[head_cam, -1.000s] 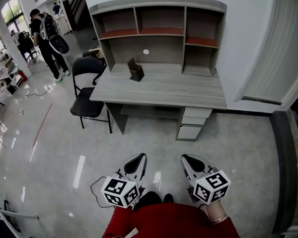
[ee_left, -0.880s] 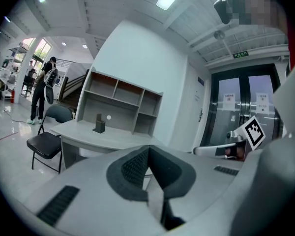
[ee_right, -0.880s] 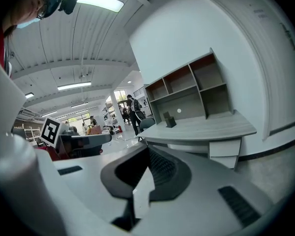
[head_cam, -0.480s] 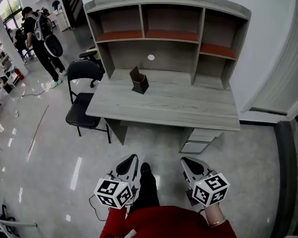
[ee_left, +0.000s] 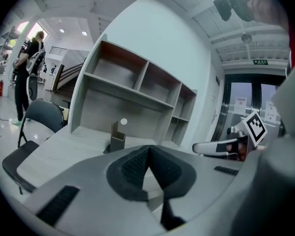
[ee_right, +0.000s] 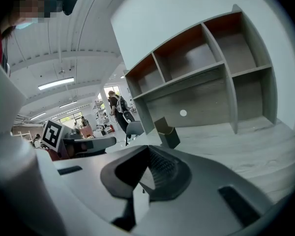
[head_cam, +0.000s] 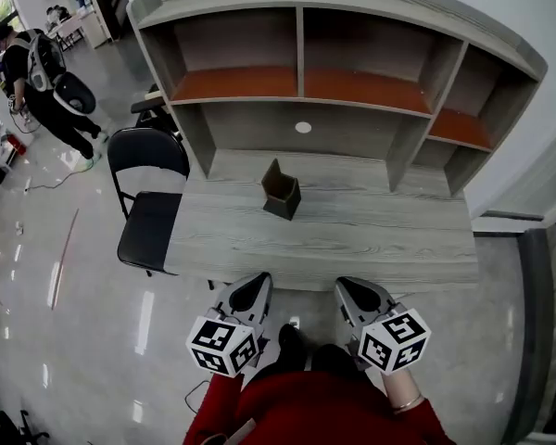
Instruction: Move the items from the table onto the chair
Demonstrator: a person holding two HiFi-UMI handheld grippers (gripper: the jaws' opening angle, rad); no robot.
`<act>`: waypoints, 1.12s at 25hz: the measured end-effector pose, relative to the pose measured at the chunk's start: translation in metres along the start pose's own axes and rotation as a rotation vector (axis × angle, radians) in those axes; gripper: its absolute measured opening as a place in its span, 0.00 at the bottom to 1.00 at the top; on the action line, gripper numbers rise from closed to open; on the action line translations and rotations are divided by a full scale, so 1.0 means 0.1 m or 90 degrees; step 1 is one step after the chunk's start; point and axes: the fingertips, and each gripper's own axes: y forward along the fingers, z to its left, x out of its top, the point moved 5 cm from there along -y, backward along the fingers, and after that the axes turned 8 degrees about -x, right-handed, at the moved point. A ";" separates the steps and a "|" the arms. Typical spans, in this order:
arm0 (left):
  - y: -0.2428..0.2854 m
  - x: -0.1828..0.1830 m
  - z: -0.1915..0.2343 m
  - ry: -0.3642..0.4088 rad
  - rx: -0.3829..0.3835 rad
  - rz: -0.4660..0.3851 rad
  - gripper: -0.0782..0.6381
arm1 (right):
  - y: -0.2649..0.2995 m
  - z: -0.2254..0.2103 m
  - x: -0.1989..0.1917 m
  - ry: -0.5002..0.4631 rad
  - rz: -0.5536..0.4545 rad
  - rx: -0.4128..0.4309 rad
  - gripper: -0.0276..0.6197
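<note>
Hiding the desk's (ee_left: 64, 149) near edge, the left hand-held gripper (ee_left: 147, 151) sits closed, empty.

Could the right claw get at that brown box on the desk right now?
Probably yes. Only bare desk lies between the right claw and the brown box, with nothing in the way. Its jaws are shut, so they would have to open first.

One table (head_cam: 380, 244), one folding chair (head_cam: 149, 231), one brown box (head_cam: 283, 194)
</note>
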 end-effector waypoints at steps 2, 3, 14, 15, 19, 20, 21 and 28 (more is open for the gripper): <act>0.13 0.05 0.14 -0.006 -0.006 0.003 0.12 | 0.16 -0.03 0.06 -0.003 0.013 -0.001 0.06; 0.19 0.07 0.21 -0.006 -0.007 0.006 0.12 | 0.24 -0.07 0.10 -0.002 0.019 -0.004 0.06; 0.82 0.15 0.71 0.021 0.004 0.055 0.12 | 0.87 -0.43 0.31 -0.005 0.061 -0.015 0.06; 0.94 0.15 0.78 0.038 0.009 0.074 0.12 | 0.90 -0.47 0.31 0.001 0.065 -0.019 0.06; 1.41 -0.02 1.16 0.025 0.051 0.154 0.54 | 0.92 -0.65 0.29 0.033 0.079 -0.037 0.06; 1.51 -0.08 1.25 0.015 0.063 0.170 0.59 | 0.91 -0.69 0.28 0.038 0.080 -0.042 0.06; 1.60 -0.13 1.33 0.010 0.075 0.187 0.63 | 0.89 -0.73 0.28 0.043 0.081 -0.047 0.06; 2.09 -0.25 1.65 0.014 0.120 0.242 0.67 | 0.81 -1.00 0.27 0.085 0.084 -0.087 0.06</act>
